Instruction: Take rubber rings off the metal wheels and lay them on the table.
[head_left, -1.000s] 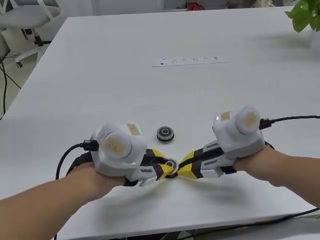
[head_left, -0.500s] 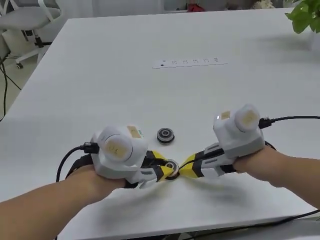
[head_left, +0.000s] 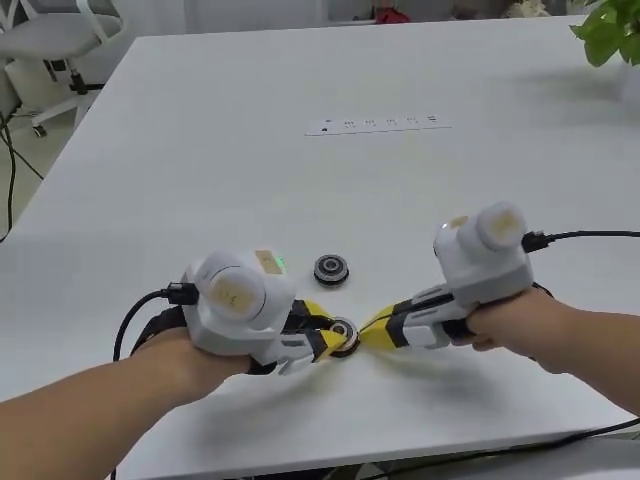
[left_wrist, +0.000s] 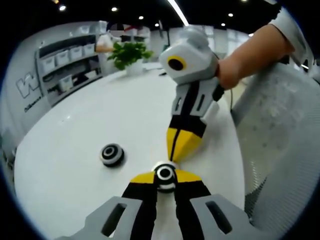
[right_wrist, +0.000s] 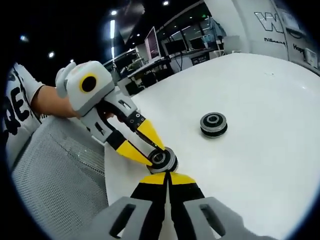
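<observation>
My left gripper (head_left: 335, 340) (left_wrist: 166, 176) is shut on a small metal wheel (head_left: 343, 334) (left_wrist: 165, 173) (right_wrist: 162, 160) with a black rubber ring, held just above the white table (head_left: 300, 180) near its front edge. My right gripper (head_left: 372, 331) (right_wrist: 169, 178) comes in from the right with its jaws shut, and their tips touch the wheel's rim. Whether they pinch the ring I cannot tell. In the left gripper view the right gripper (left_wrist: 181, 147) points down at the wheel. A second wheel (head_left: 331, 268) (left_wrist: 112, 154) (right_wrist: 213, 123) with its ring lies flat on the table just beyond.
A flat white strip (head_left: 378, 123) lies further back on the table. A green plant (head_left: 610, 30) stands at the far right corner, an office chair (head_left: 60, 30) beyond the left edge. Cables (head_left: 580, 238) trail from both grippers.
The right gripper has rolled and drifted slightly right, its tips staying at the wheel. The left gripper has kept its hold and hardly moved.
</observation>
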